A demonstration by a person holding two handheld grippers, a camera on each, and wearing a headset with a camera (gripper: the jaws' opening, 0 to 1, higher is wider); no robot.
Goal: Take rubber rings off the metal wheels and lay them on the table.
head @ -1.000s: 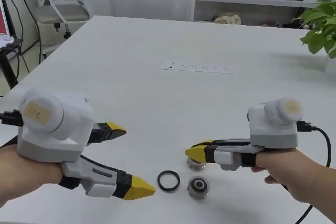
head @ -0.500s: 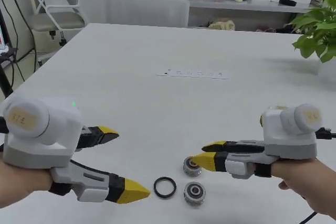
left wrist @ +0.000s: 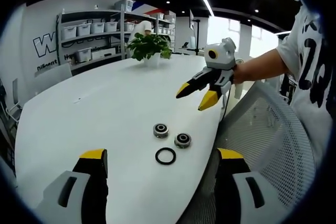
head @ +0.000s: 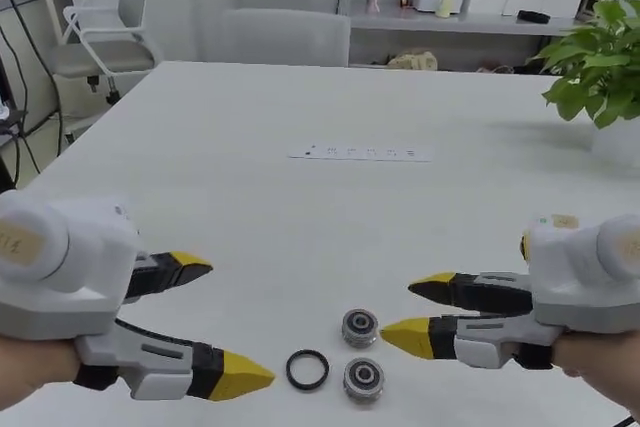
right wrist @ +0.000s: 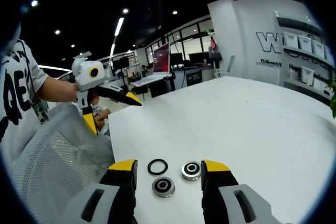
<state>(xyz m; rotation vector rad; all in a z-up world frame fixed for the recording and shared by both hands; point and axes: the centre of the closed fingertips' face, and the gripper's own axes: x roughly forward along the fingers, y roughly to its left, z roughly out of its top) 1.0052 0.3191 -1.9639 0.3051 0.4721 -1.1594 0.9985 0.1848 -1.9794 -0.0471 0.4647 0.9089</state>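
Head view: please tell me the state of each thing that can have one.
Black rubber ring: loose, flat on the white table.
Farther silver metal wheel: flat on the table, untouched.
Nearer silver metal wheel: flat on the table, untouched.
Left gripper: jaws open, empty.
Right gripper: jaws open, empty.

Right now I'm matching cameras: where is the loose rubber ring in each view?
Head view: rubber ring bottom centre, left of the two metal wheels.
Left gripper view: lower centre, below the wheels.
Right gripper view: lower centre, left of them.
Shared landmark: the wheels.
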